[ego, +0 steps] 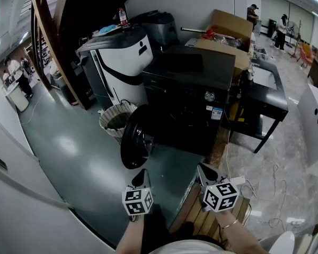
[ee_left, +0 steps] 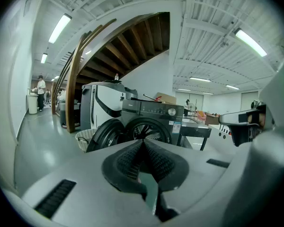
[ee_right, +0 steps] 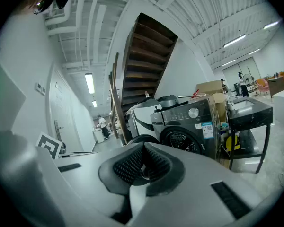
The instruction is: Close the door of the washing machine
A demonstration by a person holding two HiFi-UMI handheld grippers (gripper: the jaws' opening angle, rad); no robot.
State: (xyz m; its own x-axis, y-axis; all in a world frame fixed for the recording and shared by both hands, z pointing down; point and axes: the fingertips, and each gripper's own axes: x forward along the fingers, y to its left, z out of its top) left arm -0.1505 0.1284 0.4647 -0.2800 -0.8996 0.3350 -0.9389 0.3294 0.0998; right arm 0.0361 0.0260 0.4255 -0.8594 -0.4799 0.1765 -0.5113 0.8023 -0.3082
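A black front-loading washing machine (ego: 193,97) stands ahead of me. Its round door (ego: 134,137) hangs open, swung out to the left, edge-on to me. My left gripper (ego: 141,178) is shut and empty, a short way in front of the door's lower edge. My right gripper (ego: 205,172) is level with it, also shut and empty, near the machine's front right corner. In the left gripper view the machine (ee_left: 154,116) and its open door (ee_left: 105,134) show just beyond the closed tips (ee_left: 143,142). In the right gripper view the drum opening (ee_right: 184,141) appears past the closed tips (ee_right: 142,146).
A wicker basket (ego: 115,120) stands left of the door, with a white and black appliance (ego: 122,57) behind it. A black table with a sink (ego: 265,83) is to the right, cardboard boxes (ego: 229,30) behind. A wooden pallet (ego: 204,218) and cables (ego: 265,189) lie near my feet.
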